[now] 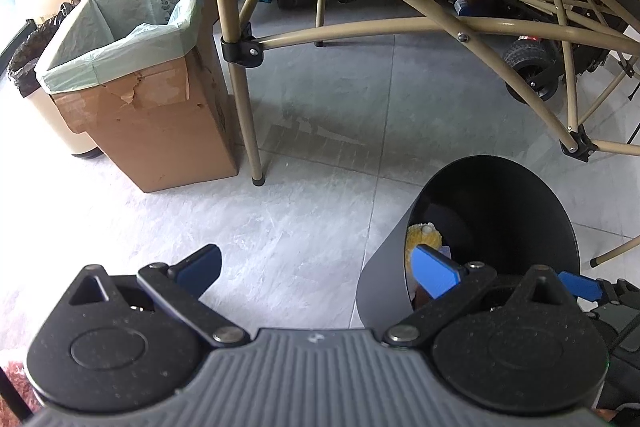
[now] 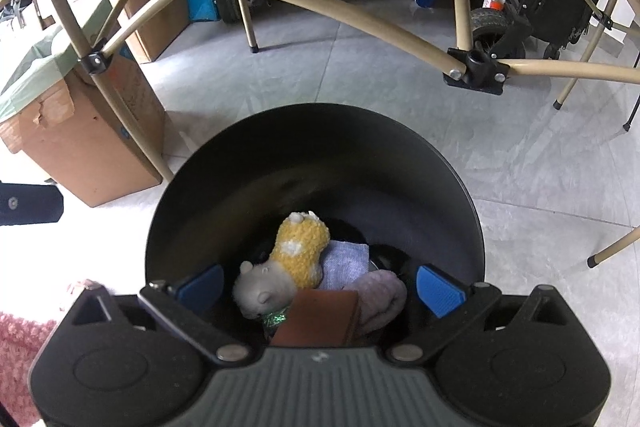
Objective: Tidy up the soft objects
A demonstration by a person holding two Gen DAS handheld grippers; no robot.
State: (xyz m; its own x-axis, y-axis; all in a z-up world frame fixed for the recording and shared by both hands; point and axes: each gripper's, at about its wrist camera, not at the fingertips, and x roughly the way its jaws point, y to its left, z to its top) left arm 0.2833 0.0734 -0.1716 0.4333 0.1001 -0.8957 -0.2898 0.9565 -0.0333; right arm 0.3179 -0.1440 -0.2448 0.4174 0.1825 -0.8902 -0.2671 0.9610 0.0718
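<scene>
Fingers spread wide and empty, the right gripper hangs over the black bin at lower centre, soft toys dropped inside; next pickup likely awaits the idle, open-fingered left gripper.

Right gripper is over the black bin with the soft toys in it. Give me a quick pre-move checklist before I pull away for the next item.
1. Right gripper open, pads clear of everything: ok.
2. Left gripper open and empty: ok.
3. Yellow plush toy, grey plush toy, blue cloth, lilac cloth and brown block inside the black bin: ok.
4. Nothing hanging over the bin rim: ok on the visible part; near rim hidden by the gripper, cannot tell.
5. Bin upright on the floor: ok.
6. Next soft item located: cannot tell; only a pink fuzzy edge shows.
</scene>
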